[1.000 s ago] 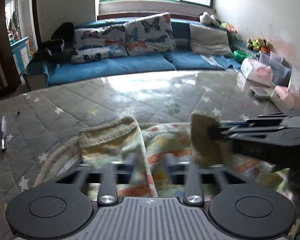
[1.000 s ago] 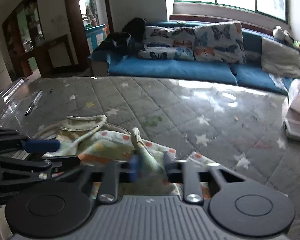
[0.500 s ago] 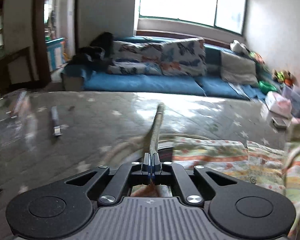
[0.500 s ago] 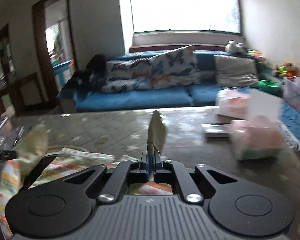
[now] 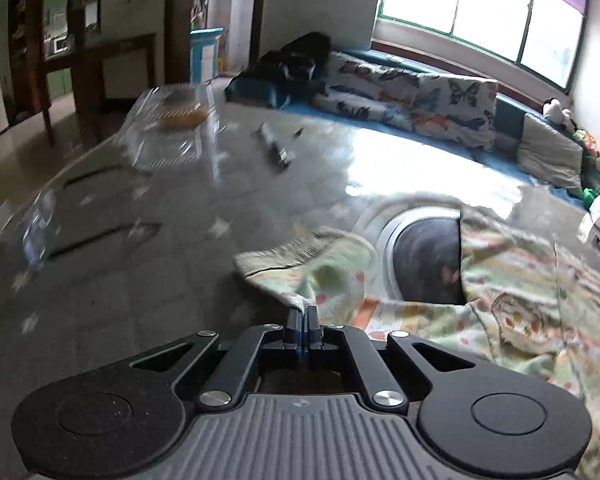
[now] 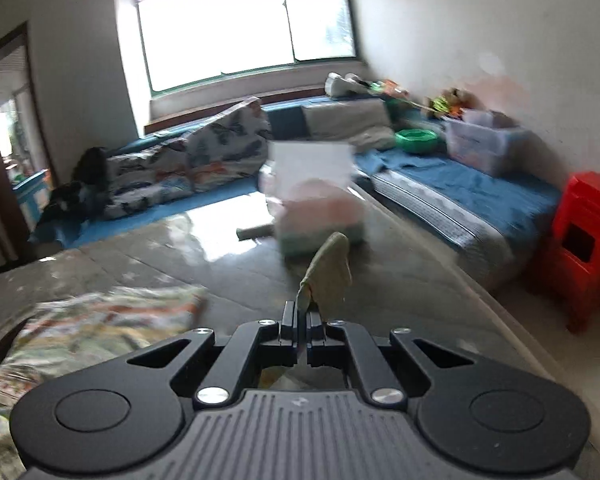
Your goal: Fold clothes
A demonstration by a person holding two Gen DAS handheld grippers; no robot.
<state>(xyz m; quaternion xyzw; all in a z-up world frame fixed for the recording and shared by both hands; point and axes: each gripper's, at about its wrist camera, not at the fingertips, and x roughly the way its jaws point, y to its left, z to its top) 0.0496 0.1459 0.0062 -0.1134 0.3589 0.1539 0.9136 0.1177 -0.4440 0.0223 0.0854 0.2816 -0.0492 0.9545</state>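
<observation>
Behind the glossy tabletop [image 5: 172, 248], a blue sofa [image 6: 452, 184] is running under a bright window; the garment [image 5: 512, 280], thin soft cotton with an orange-and-green print and ribbed cuffs, is lying rumpled on the tabletop between both tools; the left hand-held gripper [image 5: 301, 312] is pinching one sleeve just behind its cuff, jaws fully together; the right hand-held gripper [image 6: 301, 312] is likewise clamping a green cuff [image 6: 330, 266], which is sticking up limp. Both pinches are taking little cloth, so I think a sharp pull may slip a cuff free; the slick surface may also let the body slide and crease.
</observation>
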